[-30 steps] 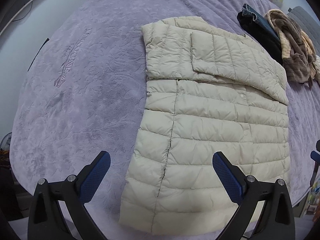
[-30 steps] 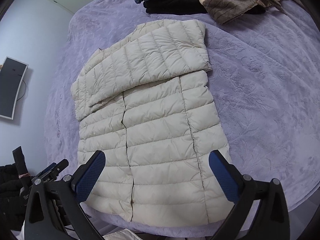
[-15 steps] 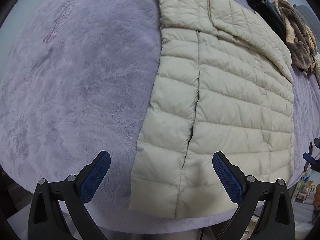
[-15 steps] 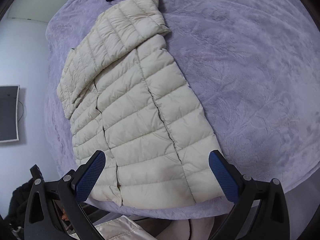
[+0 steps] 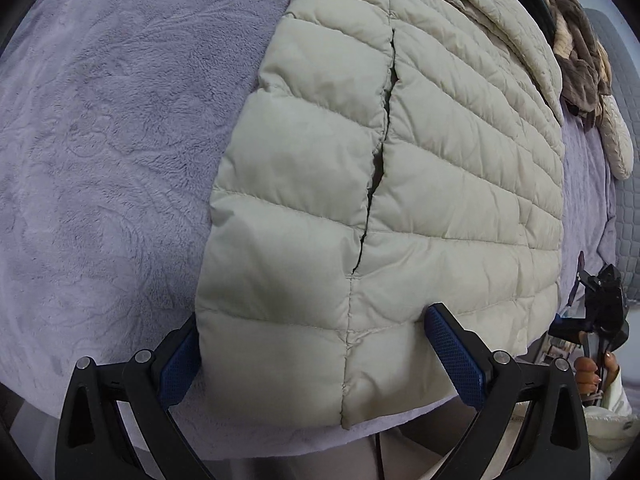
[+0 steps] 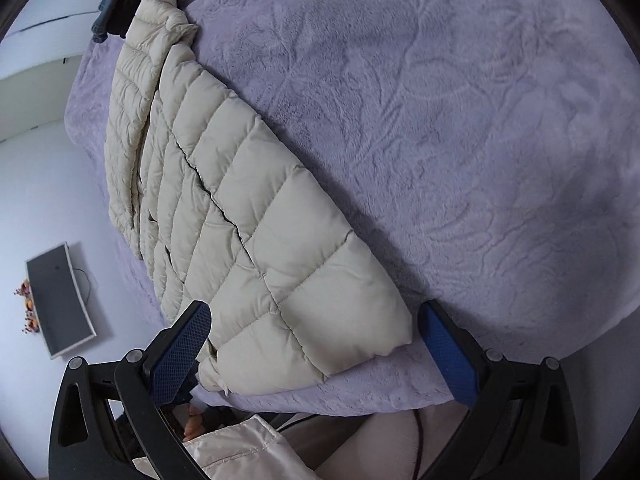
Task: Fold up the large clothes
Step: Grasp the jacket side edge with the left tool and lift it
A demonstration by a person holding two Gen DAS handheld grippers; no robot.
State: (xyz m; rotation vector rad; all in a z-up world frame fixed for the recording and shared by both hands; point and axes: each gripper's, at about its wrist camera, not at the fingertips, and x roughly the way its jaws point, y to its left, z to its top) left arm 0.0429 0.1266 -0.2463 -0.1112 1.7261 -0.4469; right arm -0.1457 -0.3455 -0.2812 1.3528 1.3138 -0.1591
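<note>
Left wrist view showed me the purple bedspread (image 5: 104,152) on the far left, then the cream quilted jacket (image 5: 460,168) lying flat on the bed, its long axis running straight away from me toward the pile of other clothes (image 5: 580,52) at the far end. My left hand-held gripper (image 5: 312,354) was released, jaws spread wide across the near hem corner: one blue pad at the jacket's side edge, the other resting on the quilting nearer the middle. Nothing was pinched yet. At the right edge I could see my right hand-held gripper (image 5: 600,304) low by the other corner. From the right wrist view, the wall screen (image 6: 60,300) sat at left, the jacket (image 6: 248,216) stretched diagonally away, and the right hand-held gripper (image 6: 316,356) was likewise released, straddling its own hem corner. Both hands sat about equally near the hem, one at each corner. I judged the next move would be closing on both corners and carrying the hem up along that long axis toward the collar.
</note>
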